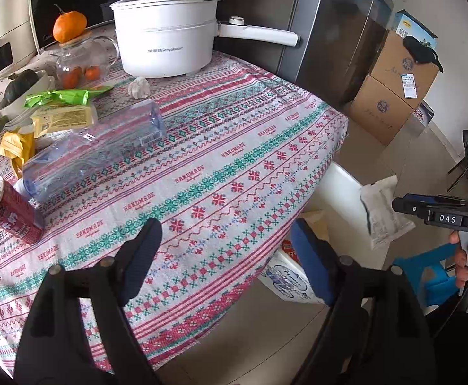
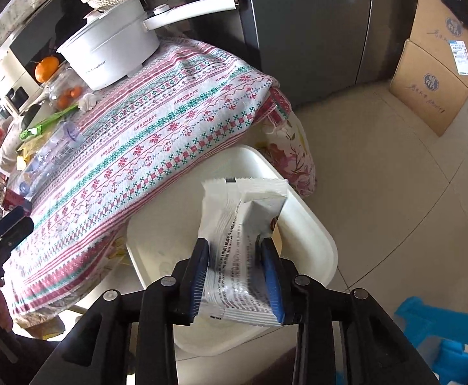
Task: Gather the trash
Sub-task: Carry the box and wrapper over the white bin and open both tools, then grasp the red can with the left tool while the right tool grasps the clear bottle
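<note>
A crumpled white plastic snack wrapper [image 2: 240,243] is pinched at its lower part between the blue pads of the right gripper [image 2: 236,276] and is held over the open white plastic bin [image 2: 317,234] beside the table. The wrapper is judged light, thin and soft, a little slippery, so a hold across its folded middle is preferred. The left gripper [image 1: 224,256] is held with jaws wide and empty above the patterned tablecloth [image 1: 234,147]. More trash is seen there: a clear plastic bottle [image 1: 96,150] lying on its side, a red drink can [image 1: 12,215], a green foil wrapper [image 1: 60,96]. The white electric pot [image 1: 166,38] stands well apart and nothing blocks the bin.
</note>
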Action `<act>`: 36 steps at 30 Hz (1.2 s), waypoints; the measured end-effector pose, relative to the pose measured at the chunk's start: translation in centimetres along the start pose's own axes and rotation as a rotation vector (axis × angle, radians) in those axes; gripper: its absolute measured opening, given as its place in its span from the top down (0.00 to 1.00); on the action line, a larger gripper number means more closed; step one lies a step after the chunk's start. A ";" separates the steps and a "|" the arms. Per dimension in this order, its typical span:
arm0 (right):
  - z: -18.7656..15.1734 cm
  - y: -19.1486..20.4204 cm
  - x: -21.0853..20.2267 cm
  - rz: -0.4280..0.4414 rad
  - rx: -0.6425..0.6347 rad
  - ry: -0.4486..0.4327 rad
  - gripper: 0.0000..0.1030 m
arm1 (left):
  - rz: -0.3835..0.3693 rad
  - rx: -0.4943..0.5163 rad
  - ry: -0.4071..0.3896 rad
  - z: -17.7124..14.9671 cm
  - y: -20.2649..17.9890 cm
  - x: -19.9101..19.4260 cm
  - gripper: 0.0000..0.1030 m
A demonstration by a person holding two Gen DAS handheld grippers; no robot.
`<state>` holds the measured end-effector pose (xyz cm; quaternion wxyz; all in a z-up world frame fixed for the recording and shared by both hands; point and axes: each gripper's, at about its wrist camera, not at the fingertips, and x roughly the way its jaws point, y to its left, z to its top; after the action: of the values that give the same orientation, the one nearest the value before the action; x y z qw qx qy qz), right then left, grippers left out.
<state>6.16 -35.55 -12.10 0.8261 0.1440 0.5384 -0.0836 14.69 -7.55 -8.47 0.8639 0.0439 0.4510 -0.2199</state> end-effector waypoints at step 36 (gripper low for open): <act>3.7 14.9 0.4 0.113 -0.189 -0.064 0.22 | 0.389 -0.365 -0.084 -0.9 19.1 -0.7 0.00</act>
<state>13.92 -22.69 -8.86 0.8562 0.0927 0.5082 0.0098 21.66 10.13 -10.80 0.9014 -0.0360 0.4301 0.0335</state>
